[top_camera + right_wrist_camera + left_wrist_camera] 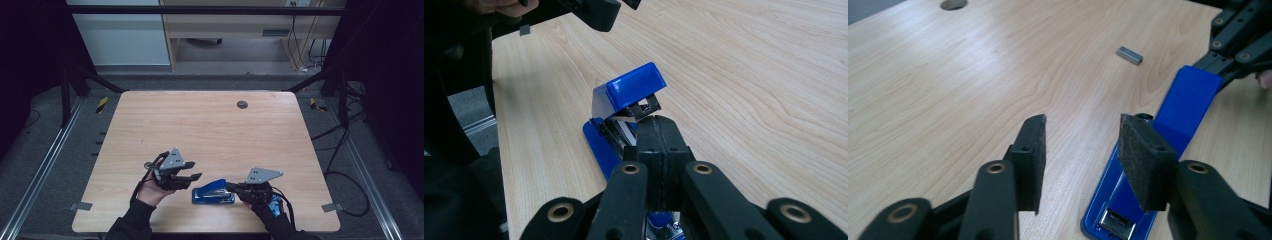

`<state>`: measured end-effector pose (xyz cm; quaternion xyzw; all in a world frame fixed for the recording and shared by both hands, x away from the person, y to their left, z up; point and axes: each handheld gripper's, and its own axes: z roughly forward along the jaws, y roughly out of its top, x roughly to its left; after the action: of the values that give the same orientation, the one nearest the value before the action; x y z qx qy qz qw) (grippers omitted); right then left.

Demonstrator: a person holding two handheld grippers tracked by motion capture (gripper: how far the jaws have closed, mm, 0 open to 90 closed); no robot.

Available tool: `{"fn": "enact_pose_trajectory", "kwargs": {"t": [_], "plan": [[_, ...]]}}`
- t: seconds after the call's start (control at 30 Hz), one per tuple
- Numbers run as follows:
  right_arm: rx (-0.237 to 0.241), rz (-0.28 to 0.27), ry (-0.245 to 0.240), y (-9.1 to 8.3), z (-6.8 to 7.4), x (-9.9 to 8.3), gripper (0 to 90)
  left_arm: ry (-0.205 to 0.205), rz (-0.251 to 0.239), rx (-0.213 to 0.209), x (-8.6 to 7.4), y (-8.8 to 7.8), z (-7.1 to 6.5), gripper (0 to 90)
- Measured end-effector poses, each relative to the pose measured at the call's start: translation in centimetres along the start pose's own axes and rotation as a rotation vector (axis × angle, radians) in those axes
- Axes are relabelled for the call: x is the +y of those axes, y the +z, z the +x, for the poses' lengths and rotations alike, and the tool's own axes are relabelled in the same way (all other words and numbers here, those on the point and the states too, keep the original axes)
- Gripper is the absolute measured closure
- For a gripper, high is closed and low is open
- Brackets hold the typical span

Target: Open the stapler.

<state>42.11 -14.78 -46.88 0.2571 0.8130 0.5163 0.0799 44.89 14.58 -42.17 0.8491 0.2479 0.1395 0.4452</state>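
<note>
Blue stapler [213,192] lies near the front edge of the wooden table [210,125], between your two hands, its lid hinged up. Your right gripper [231,186] has its jaws pressed fully together, tips at the stapler's open end under the raised lid; whether they pinch any part of it, you can't tell from the right gripper view. Your left gripper [196,170] hovers just left of the stapler, jaws partly open, nothing between the pads [1035,155]. A small grey staple strip [1129,55] lies on the table beyond the stapler.
</note>
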Motion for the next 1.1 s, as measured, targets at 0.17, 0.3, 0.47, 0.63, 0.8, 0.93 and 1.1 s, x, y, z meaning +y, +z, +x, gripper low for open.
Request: {"fn": "enact_pose_trajectory", "kwargs": {"t": [0.17,0.3,0.47,0.63,0.8,0.93,1.1], "plan": [[0.0,0.002,0.001,0.0,0.0,0.0,90.0,-0.028,-0.033,0.064,-1.1,-0.3,-0.5,58.7],[-0.001,0.002,0.0,0.0,0.0,0.0,90.0,-0.075,-0.077,0.147,-2.5,-0.6,-1.5,62.2],[-0.002,0.003,-0.001,0.1,0.0,0.0,90.0,-0.114,-0.098,0.196,-4.3,-0.5,-2.5,66.6],[-0.002,0.004,0.0,0.1,0.0,0.0,90.0,-0.145,-0.109,0.213,-6.1,-0.3,-3.4,70.1],[-0.003,0.005,0.0,0.1,0.0,0.1,90.0,-0.182,-0.133,0.222,-7.3,-0.5,-4.0,75.9],[-0.004,0.006,0.0,0.1,0.1,0.1,90.0,-0.206,-0.139,0.247,-8.3,-0.5,-4.8,80.7],[-0.003,0.006,0.0,0.1,0.1,0.1,90.0,-0.216,-0.155,0.252,-8.8,-0.4,-6.0,85.7]]}}
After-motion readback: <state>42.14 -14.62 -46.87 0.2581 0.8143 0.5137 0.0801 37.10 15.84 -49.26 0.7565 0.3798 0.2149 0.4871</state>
